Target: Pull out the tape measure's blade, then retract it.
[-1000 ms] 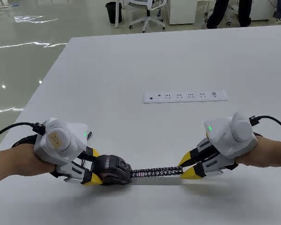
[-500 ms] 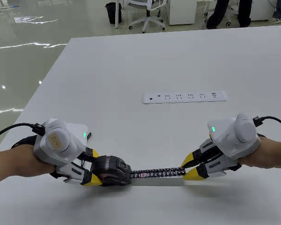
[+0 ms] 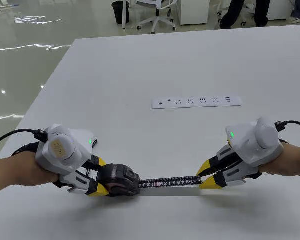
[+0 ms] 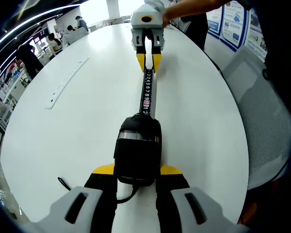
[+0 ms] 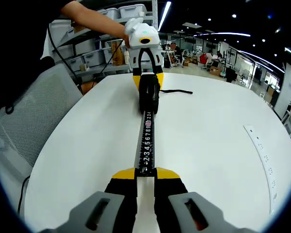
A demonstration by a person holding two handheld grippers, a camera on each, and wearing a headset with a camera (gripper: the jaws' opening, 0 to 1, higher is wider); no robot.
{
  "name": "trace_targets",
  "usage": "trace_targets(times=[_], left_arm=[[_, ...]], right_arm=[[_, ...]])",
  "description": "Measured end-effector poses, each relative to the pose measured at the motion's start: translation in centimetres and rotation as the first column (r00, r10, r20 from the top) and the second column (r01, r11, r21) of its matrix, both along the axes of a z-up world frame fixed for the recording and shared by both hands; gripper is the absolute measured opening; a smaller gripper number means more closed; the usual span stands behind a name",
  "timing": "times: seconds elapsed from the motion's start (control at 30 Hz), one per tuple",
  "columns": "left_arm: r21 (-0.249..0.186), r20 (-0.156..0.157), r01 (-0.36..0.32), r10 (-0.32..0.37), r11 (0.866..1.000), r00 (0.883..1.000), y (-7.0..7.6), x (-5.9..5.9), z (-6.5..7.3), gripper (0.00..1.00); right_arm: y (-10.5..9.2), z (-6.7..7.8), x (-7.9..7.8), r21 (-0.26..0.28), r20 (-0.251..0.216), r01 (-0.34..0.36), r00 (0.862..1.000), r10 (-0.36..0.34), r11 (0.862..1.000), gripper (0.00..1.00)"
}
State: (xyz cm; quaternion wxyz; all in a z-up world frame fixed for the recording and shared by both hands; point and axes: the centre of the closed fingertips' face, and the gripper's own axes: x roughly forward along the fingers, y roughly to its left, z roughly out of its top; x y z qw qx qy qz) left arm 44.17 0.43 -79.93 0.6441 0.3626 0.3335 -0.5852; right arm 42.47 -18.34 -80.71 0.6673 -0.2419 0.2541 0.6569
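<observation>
The left tongs point(image 3: 102, 176) are clenched on the tape measure point(image 3: 119, 180), yellow tips pressed to either side of its case, which lies at the near edge of the counter point(image 3: 165, 65); the case is black, rounded and chunky, with a glossy panel on top and no brand that can be read; a thin dark cord point(image 5: 177, 91) trails from it across the counter. The right tongs point(image 3: 205, 176) are closed on the free end of the blade point(image 3: 170, 182), which runs straight and level between the two, just above the counter; the blade is a narrow black strip printed with white numerals, 2 to 9 legible in the right gripper view, then a red mark, then 1 to 4 towards the case. Both tongs have white and grey plastic bodies with a small green light lit on each. The counter is matt white and smooth; well beyond the blade lies a long, flat white power strip point(image 3: 196, 102) with a row of sockets.
</observation>
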Motion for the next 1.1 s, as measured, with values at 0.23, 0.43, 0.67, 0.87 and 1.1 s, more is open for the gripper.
trace_targets(times=[0.23,0.43,0.67,0.87,1.1], left_arm=[[0.002,0.001,0.001,-0.001,1.0,1.0,0.0,-0.1,0.0,0.25],[0.002,0.002,0.0,0.0,1.0,1.0,-0.1,-0.1,0.1,0.25],[0.003,0.001,0.001,-0.001,1.0,1.0,0.0,0.0,0.0,0.25],[0.004,0.001,0.001,-0.001,1.0,1.0,0.1,0.1,-0.1,0.25],[0.004,0.0,0.001,-0.001,1.0,1.0,0.1,0.1,-0.1,0.25]], right_arm=[[-0.4,0.0,0.0,-0.003,0.0,0.003,1.0,-0.003,1.0,0.11],[-0.6,0.0,0.1,-0.005,0.001,0.004,1.0,-0.004,1.0,0.11],[-1.1,0.0,0.1,-0.009,0.003,0.006,1.0,-0.006,1.0,0.11],[-1.4,0.1,0.0,-0.007,-0.002,0.009,1.0,-0.009,1.0,0.11],[-1.4,0.3,-0.2,-0.006,-0.004,0.007,1.0,-0.007,1.0,0.11]])
